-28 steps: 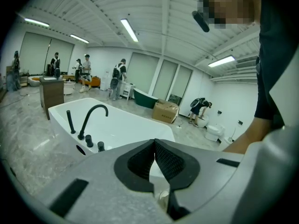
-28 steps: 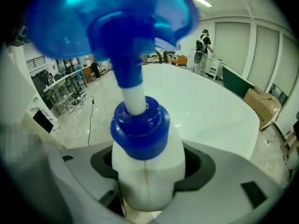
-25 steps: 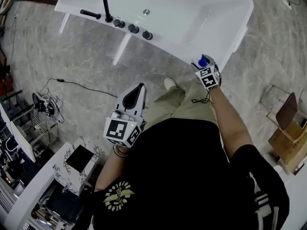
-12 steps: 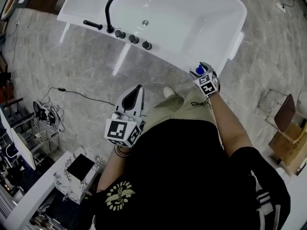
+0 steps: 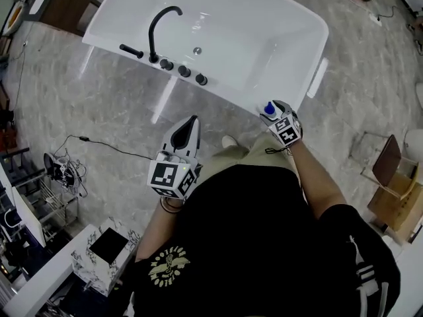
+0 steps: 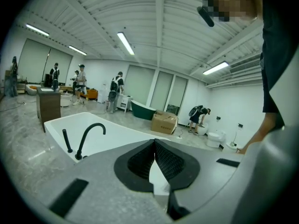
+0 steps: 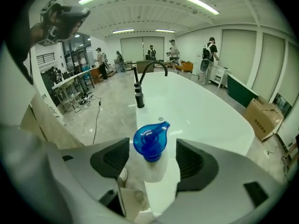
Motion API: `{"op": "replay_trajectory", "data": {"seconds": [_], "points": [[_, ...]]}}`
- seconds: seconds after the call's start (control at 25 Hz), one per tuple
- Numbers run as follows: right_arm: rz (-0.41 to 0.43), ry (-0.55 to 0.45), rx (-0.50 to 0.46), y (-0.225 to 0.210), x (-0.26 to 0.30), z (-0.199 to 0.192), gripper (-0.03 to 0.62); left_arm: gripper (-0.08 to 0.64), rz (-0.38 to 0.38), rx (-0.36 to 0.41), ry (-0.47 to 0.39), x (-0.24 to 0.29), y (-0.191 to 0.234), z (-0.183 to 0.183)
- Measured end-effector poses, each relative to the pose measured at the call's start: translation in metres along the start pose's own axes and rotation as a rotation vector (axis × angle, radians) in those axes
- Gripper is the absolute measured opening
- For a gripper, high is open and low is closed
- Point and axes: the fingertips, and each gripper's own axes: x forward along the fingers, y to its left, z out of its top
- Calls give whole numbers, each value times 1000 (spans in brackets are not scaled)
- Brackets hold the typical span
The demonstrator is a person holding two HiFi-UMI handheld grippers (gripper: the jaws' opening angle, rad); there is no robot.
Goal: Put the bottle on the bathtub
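Observation:
The bottle (image 5: pixel 268 109), pale with a blue cap, is upright between the jaws of my right gripper (image 5: pixel 273 115), which is shut on it. It hangs just above the near right rim of the white bathtub (image 5: pixel 225 90). In the right gripper view the bottle (image 7: pixel 150 144) stands between the two black pads (image 7: pixel 111 158), with the bathtub (image 7: pixel 210 120) stretching away beyond it. My left gripper (image 5: pixel 191 122) is shut and holds nothing; it hovers over the floor short of the tub. In the left gripper view its pads (image 6: pixel 164 160) meet at the tip.
A black faucet (image 5: pixel 160 24) and knobs (image 5: pixel 184 72) stand on the tub's near rim. A cable (image 5: pixel 106 147) and a wire rack (image 5: pixel 56 174) are on the marble floor at left. Wooden furniture (image 5: pixel 390 183) stands at right. People (image 6: pixel 115 90) and a cardboard box (image 6: pixel 164 122) are far off.
The view has shifted, so more of the tub and its faucet shows. My right gripper has kept the bottle at the tub's near right rim. The left gripper has barely moved.

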Motion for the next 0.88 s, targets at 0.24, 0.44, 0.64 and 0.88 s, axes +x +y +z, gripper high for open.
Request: {"op": "replay_trajectory", "data": {"seconds": [0.24, 0.44, 0.64, 0.88], "points": [[-29, -64, 66, -7, -40, 13, 275, 9, -47, 28, -48, 11, -10, 25], [-51, -242, 155, -22, -95, 49, 273, 9, -94, 52, -75, 24, -25, 41], [-146, -368, 171, -36, -157, 92, 54, 9, -109, 31, -95, 28, -31, 50], [-107, -494, 239, -27, -203, 140, 11, 9, -160, 56, -88, 33, -44, 53]]}}
